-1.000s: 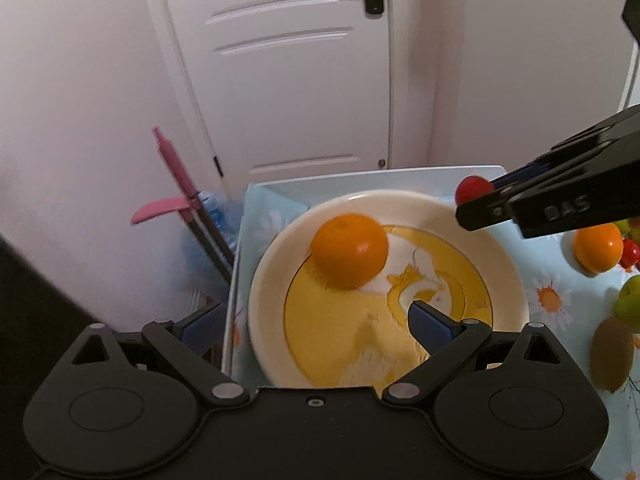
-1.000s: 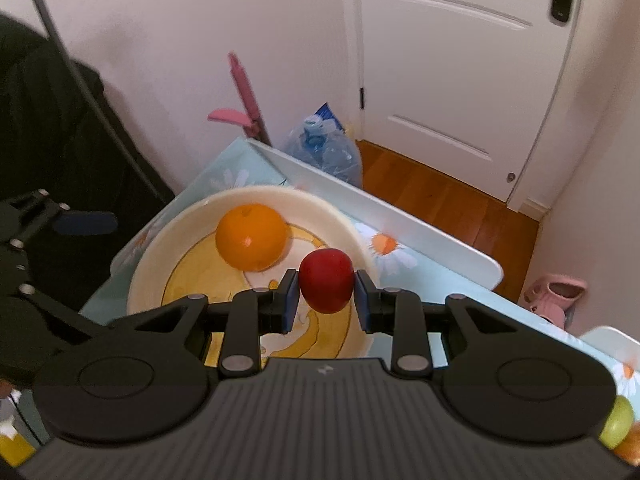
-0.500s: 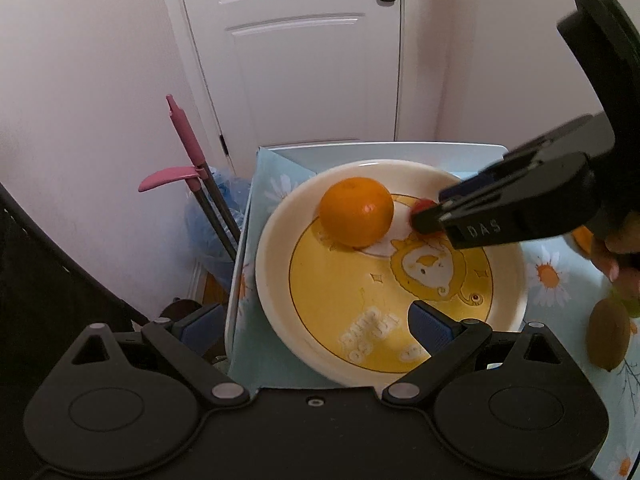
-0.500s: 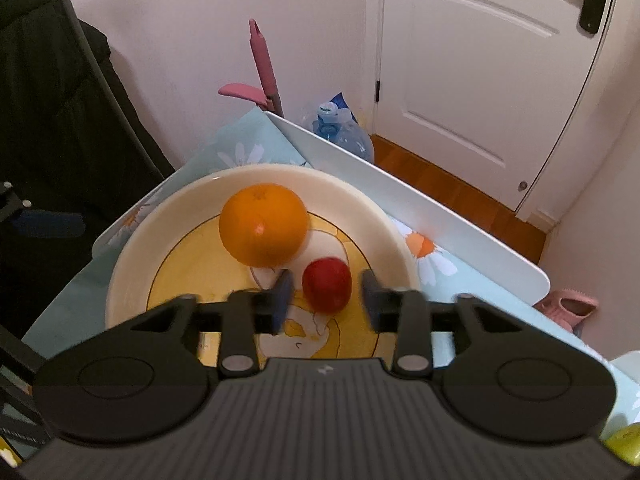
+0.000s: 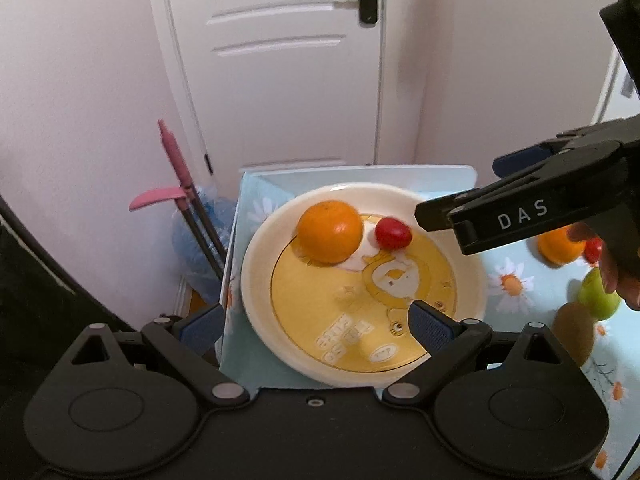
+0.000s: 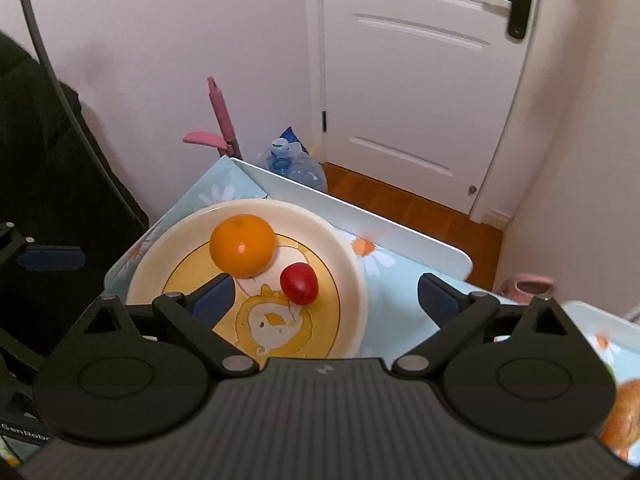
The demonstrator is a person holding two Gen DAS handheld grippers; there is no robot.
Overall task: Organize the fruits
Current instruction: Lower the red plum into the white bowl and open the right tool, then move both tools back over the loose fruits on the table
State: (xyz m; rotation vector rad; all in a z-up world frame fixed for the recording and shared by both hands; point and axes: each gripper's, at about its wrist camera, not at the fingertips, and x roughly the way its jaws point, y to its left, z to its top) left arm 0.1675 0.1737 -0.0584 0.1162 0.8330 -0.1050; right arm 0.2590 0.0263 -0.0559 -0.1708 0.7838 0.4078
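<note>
A cream plate [image 5: 472, 280] with a yellow cartoon centre sits at the table's far left corner; it also shows in the right wrist view [image 6: 352, 264]. On it lie an orange [image 5: 329, 230] [image 6: 243, 244] and a small red fruit [image 5: 393, 233] [image 6: 299, 283], side by side. My left gripper [image 5: 316, 326] is open and empty over the plate's near edge. My right gripper [image 6: 324, 300] is open and empty, above and behind the red fruit. In the left wrist view its black arm [image 5: 532, 212] reaches in from the right.
To the right on the daisy tablecloth [image 5: 508, 284] lie another orange [image 5: 558, 246], a red fruit [image 5: 593, 249], a green fruit [image 5: 598, 300] and a kiwi [image 5: 572, 330]. A pink-handled mop [image 5: 180, 184] and a water jug [image 6: 294, 164] stand beyond the table edge.
My right gripper carried the red fruit over the plate, opened, left it beside the orange and drew back. My left gripper rose and pulled back slightly.
</note>
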